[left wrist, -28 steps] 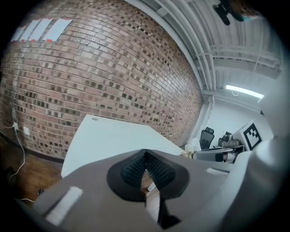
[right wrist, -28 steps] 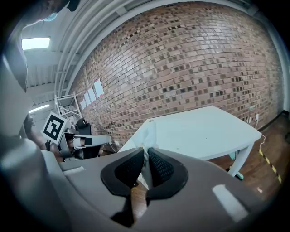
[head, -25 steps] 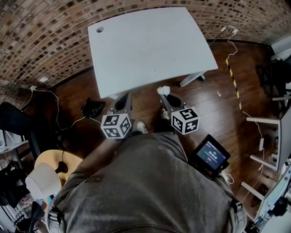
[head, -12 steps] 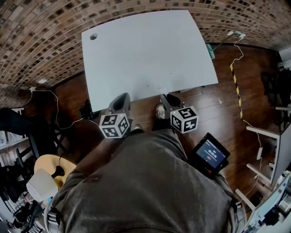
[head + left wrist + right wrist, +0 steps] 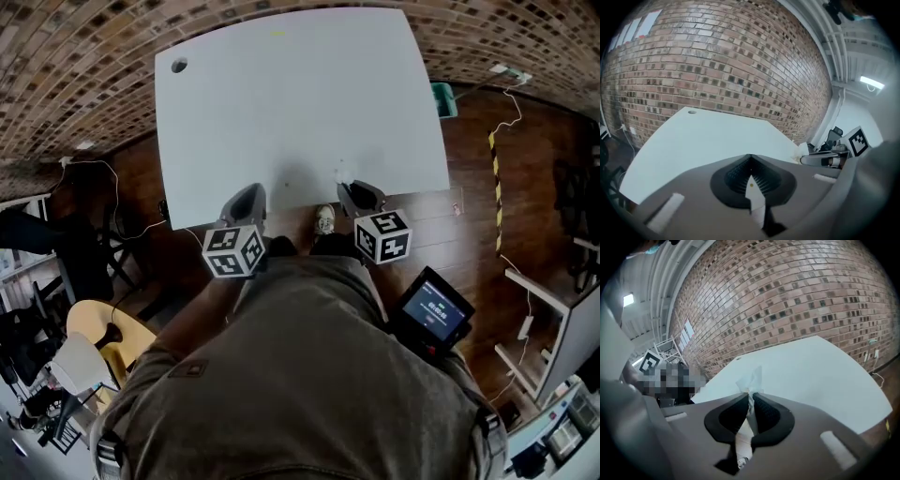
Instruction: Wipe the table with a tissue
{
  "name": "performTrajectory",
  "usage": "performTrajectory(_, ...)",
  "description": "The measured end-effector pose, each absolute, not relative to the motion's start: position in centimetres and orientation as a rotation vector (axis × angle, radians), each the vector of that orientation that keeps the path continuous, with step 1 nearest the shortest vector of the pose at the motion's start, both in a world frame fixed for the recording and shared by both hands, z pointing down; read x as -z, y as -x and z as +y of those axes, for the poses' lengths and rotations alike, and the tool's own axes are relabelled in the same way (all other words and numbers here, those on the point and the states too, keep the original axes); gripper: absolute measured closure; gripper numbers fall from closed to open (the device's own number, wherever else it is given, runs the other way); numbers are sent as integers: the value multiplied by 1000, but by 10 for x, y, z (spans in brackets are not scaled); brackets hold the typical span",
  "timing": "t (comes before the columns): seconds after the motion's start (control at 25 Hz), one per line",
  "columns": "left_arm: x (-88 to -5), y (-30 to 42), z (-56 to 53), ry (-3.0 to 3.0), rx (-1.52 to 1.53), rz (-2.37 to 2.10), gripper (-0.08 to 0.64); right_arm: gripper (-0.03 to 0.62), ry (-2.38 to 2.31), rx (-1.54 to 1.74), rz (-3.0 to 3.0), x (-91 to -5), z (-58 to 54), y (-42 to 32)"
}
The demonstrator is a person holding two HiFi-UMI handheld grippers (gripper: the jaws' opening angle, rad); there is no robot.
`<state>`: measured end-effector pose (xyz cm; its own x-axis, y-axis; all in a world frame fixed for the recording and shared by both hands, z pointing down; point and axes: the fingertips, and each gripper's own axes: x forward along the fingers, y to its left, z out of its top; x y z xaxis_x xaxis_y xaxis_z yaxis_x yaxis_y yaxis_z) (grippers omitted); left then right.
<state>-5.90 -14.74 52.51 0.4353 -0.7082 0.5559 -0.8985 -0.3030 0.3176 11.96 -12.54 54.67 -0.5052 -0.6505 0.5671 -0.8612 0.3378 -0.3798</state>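
Tissue (image 5: 749, 380) sits pinched in my right tongs (image 5: 751, 398), whose ribbed black pads are pressed together on it. A crumpled white tuft sticks out past the tips and a twisted tail hangs below the pads. My left tongs (image 5: 750, 161) are closed too, pad against pad, with nothing between them.

A second ago both tongs hung over the wooden floor (image 5: 487, 216), short of the surface (image 5: 300, 103), and the tissue showed against dark boards. Now the surface has slid toward me in the head view and both tips reach over its near edge, left and right of the middle. The tissue tuft now lies against pale tabletop instead of floor. I judge the approach is about finished and the wiping itself not yet begun. From these views I cannot tell whether the tissue already touches the top or hangs just above it.

The surface is a smooth, matte, pale slab with rounded corners and a small round cable hole (image 5: 178, 66) near its far left corner. I see no obvious spill or crumbs on it. The tissue looks thin, soft and limp, so it should drag flat under light pressure. Behind the far edge stands a rough brick wall (image 5: 717, 61).
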Motion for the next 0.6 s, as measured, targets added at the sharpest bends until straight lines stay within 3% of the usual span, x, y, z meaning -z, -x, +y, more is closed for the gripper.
performTrajectory(0.6,-564,55,-152,-1976,-480,-1332,558,551,-1323,-952,-2097,-607,-170,-158)
